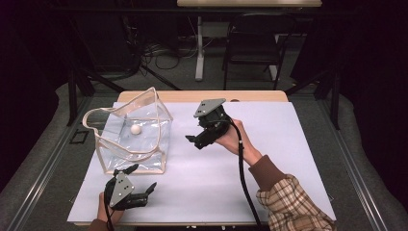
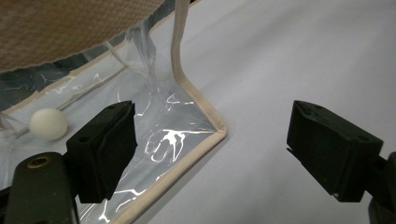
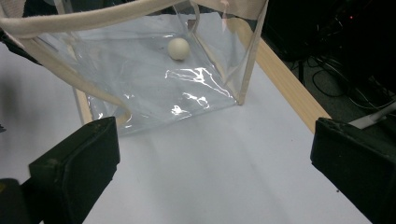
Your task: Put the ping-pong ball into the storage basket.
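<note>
Nearest the person, the left gripper (image 1: 144,185) rests low at the front of the white table (image 1: 288,159), jaws spread wide and empty, just beside the near bottom corner of the clear bag (image 1: 132,132); in the left gripper view that cream-edged corner (image 2: 219,130) lies between the two open fingers (image 2: 105,149), closer to the left one, though whether it touches is hard to tell. Farther in, the right gripper (image 1: 195,141) is held above the table's middle, jaws as wide as they go and holding nothing, pointing leftward at the bag's side wall. The bag stands upright on the left half of the table with its mouth open upward and its cream handle (image 1: 94,115) drooping outward; the white ball (image 1: 135,129) lies on the bag's floor toward the far side. From the right fingers (image 3: 79,163) the ball (image 3: 178,48) sits ahead behind the clear wall, so it can be reached only from above, through the mouth. The left hand is nearer the bag, the right better placed to go over the rim. Beyond the table stand a dark chair (image 1: 255,43) and floor cables (image 1: 163,53), well apart
</note>
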`<state>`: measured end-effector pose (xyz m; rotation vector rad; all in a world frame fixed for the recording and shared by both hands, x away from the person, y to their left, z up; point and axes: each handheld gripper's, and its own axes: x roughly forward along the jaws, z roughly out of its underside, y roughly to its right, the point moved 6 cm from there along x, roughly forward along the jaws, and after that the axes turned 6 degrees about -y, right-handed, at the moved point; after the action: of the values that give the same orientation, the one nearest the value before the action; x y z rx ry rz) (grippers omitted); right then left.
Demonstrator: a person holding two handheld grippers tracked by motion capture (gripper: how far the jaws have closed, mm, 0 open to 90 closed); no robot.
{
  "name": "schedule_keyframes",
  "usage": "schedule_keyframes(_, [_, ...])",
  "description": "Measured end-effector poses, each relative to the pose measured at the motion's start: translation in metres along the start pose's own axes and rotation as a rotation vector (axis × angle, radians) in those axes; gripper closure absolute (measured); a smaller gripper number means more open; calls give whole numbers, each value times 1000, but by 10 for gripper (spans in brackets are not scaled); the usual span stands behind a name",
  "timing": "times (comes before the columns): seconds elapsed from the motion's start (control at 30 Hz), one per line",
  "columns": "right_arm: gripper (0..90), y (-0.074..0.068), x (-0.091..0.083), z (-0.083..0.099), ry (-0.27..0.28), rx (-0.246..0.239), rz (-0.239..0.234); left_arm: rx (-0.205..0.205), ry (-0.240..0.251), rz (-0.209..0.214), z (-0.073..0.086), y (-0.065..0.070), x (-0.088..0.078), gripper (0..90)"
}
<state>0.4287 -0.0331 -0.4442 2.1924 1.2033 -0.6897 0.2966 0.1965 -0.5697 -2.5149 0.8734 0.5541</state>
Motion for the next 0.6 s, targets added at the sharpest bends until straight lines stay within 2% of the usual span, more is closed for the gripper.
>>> schedule_keyframes(0.6, [11, 1, -6, 40, 3, 46, 21, 3, -9, -3, 2, 0, -2, 160])
